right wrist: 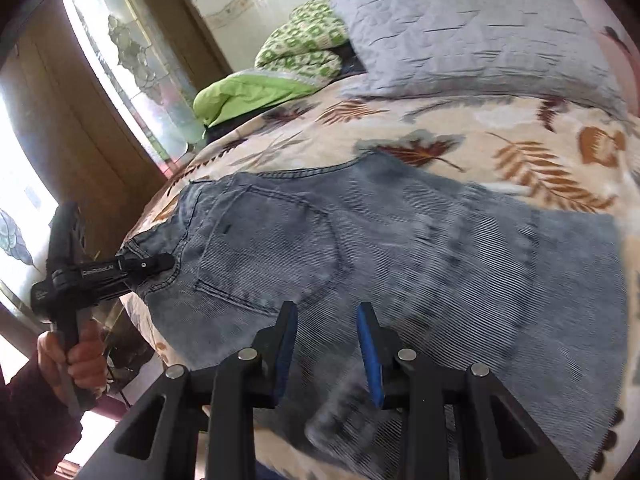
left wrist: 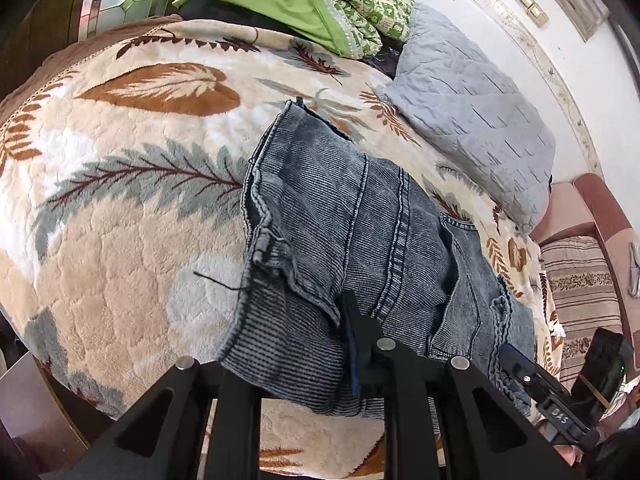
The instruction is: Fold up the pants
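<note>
Grey-blue denim pants (left wrist: 360, 240) lie folded lengthwise on a leaf-patterned blanket (left wrist: 132, 208). In the left wrist view my left gripper (left wrist: 352, 320) is shut on the pants' near edge, with one finger hidden under the cloth. In the right wrist view the pants (right wrist: 400, 248) lie back-pocket side up. My right gripper (right wrist: 328, 312) is open just above the denim, holding nothing. The left gripper (right wrist: 160, 264) shows there at the left, clamped on the waistband corner. The right gripper's (left wrist: 516, 360) blue pads show at the pants' right edge in the left wrist view.
A grey quilted pillow (left wrist: 472, 112) and a green bundle of bedding (left wrist: 320, 4) lie at the far side of the bed. A striped sofa (left wrist: 580, 280) stands to the right. A glass door (right wrist: 132, 64) stands beyond the bed's left edge.
</note>
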### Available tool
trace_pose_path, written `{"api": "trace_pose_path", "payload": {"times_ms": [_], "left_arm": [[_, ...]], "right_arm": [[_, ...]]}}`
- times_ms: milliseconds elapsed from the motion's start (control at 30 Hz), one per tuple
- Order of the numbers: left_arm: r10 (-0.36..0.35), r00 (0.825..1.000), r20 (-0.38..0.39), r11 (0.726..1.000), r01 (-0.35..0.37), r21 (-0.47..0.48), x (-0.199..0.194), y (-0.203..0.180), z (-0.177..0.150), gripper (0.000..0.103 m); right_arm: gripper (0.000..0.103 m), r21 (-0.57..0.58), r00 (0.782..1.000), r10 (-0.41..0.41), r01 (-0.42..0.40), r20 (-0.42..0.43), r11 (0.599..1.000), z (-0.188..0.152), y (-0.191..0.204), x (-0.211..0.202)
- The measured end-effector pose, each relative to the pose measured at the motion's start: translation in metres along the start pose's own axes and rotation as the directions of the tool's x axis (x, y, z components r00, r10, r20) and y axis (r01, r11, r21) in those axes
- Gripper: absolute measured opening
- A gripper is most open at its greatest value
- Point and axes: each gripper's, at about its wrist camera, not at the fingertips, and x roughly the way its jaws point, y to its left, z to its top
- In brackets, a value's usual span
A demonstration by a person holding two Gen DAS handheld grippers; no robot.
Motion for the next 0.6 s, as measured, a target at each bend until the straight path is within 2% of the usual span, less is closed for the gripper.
{"api": "trace_pose_path", "payload": {"times_ms": [100, 133, 167, 200, 267, 400, 600], "left_arm": [[-0.009, 1.0, -0.022, 1.0, 0.008, -0.015, 0.008, 0.002, -0.001, 0.032], [-0.018, 1.0, -0.025, 0.999, 0.018, -0.03, 0.009, 0.003, -0.001, 0.033], [-0.024, 1.0, -0.02, 0.999, 0.023, -0.04, 0.01, 0.003, 0.0, 0.033], [-0.023, 1.0, -0.016, 0.999, 0.022, -0.046, 0.011, 0.003, 0.001, 0.033], [0.002, 1.0, -0.011, 0.999, -0.002, -0.038, 0.01, 0.001, 0.002, 0.02], [0.034, 0.999, 0.003, 0.999, -0.034, 0.005, 0.005, -0.008, 0.002, 0.016], [0.054, 0.998, 0.024, 0.998, -0.054, 0.009, -0.006, -0.015, 0.001, 0.015]], "right_arm": [[0.033, -0.02, 0.998, -0.007, 0.006, -0.06, 1.0, 0.004, 0.016, 0.031], [0.033, -0.031, 0.994, -0.028, 0.025, -0.106, 0.999, 0.003, 0.018, 0.044], [0.033, -0.058, 0.994, -0.053, 0.047, -0.094, 0.997, 0.0, 0.022, 0.049], [0.033, -0.089, 0.996, -0.063, 0.057, -0.061, 0.994, -0.002, 0.026, 0.048], [0.034, -0.126, 0.996, -0.083, 0.076, -0.045, 0.989, -0.006, 0.031, 0.047], [0.034, -0.126, 0.997, -0.065, 0.06, -0.038, 0.99, -0.009, 0.029, 0.044], [0.034, -0.155, 0.997, -0.07, 0.065, -0.026, 0.986, -0.019, 0.029, 0.037]]}}
